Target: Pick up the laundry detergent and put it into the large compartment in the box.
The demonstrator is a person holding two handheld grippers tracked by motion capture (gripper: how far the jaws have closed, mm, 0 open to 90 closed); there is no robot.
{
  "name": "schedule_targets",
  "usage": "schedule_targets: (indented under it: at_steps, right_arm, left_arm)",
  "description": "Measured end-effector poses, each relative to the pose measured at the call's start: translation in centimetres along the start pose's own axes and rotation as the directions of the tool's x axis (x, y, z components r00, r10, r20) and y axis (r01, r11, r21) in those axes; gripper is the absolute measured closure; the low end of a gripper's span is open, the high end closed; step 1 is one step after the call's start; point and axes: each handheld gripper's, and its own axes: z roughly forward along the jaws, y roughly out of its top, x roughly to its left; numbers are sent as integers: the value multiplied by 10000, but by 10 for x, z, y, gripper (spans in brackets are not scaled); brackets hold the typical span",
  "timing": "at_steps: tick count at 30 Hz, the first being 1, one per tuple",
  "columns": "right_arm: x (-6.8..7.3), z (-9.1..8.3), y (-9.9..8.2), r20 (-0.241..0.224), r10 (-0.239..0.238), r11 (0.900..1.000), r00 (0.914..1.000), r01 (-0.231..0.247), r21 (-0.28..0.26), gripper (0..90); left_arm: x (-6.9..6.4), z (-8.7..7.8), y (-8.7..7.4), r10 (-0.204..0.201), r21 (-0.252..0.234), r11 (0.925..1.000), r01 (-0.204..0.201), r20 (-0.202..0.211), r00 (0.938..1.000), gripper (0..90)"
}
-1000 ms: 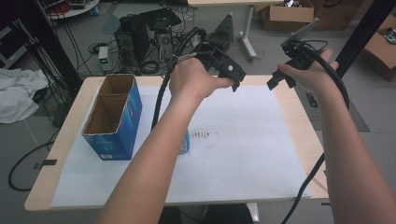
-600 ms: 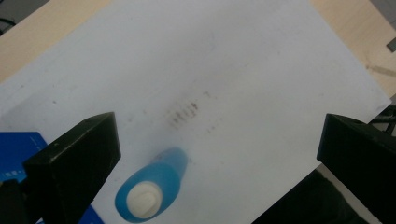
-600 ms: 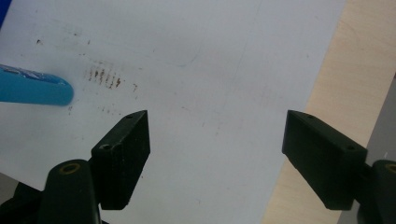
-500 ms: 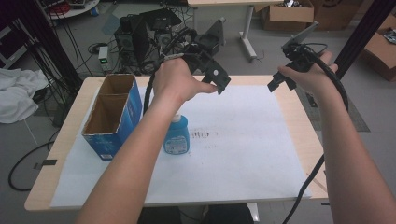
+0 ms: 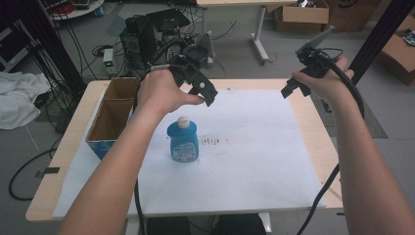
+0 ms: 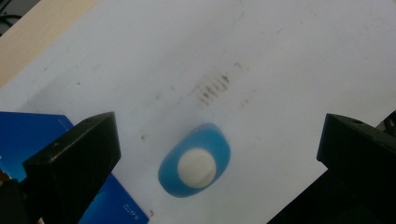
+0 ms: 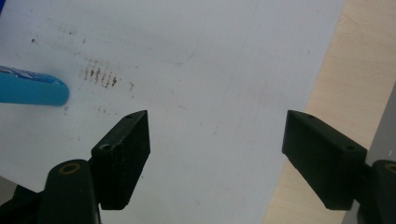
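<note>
Bottle [image 5: 183, 141] upright at 6 o'clock below left tool [image 5: 203, 92], jaws spread; right tool [image 5: 290, 90] spread, idle. We judge approach step; next we lower, pinch cap [image 6: 196, 168].

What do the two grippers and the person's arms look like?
Both the left gripper and the right gripper are black, each with two blocky, wedge-shaped jaws that have small holes. A thick black cable trails from each. The forearms are bare: no sleeves, gloves or watch in sight.
</note>
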Motion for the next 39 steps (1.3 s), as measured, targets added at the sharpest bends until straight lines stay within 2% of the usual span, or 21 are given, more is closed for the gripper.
schedule_targets:
  at_steps: [8, 12, 16, 20, 24, 29, 34, 37, 39]
  right_arm:
    - [1, 6, -1, -54, 14, 10000, 10000, -14, 70, 236]
    - [2, 9, -1, -75, -28, 10000, 10000, 28, 95, 236]
    - [4, 13, 0, -108, -67, 9999, 9999, 68, 137, 236]
    - [5, 16, 0, -141, -90, 9998, 9999, 92, 185, 236]
    - [5, 18, 0, -167, -123, 9997, 9998, 126, 215, 236]
    - [5, 19, 0, -155, -110, 9997, 9998, 113, 199, 236]
    - [6, 19, 1, -137, -158, 9996, 9998, 160, 213, 236]
    - [7, 20, 1, -156, -162, 9996, 9997, 166, 233, 236]
    - [7, 21, 1, -147, -201, 9995, 9997, 204, 237, 236]
  left_arm:
    - [11, 15, -16, 66, 235, 9997, -69, 95, 9999, 1]
    - [13, 21, -22, 339, 331, 9989, -338, -34, 9994, 1]
    - [13, 27, -28, 727, 329, 9968, -729, 65, 9973, 1]
    - [15, 33, -32, 879, 451, 9952, -874, -101, 9961, 1]
    - [18, 37, -36, 1156, 281, 9929, -1156, -2, 9933, 1]
    - [23, 43, -42, 1317, 200, 9910, -1321, 183, 9911, 1]
    - [26, 50, -46, 1711, 273, 9847, -1719, 307, 9848, 1]
    - [26, 55, -49, 2094, 341, 9771, -2103, 265, 9775, 1]
    - [25, 58, -51, 2460, 412, 9683, -2463, 131, 9692, 1]
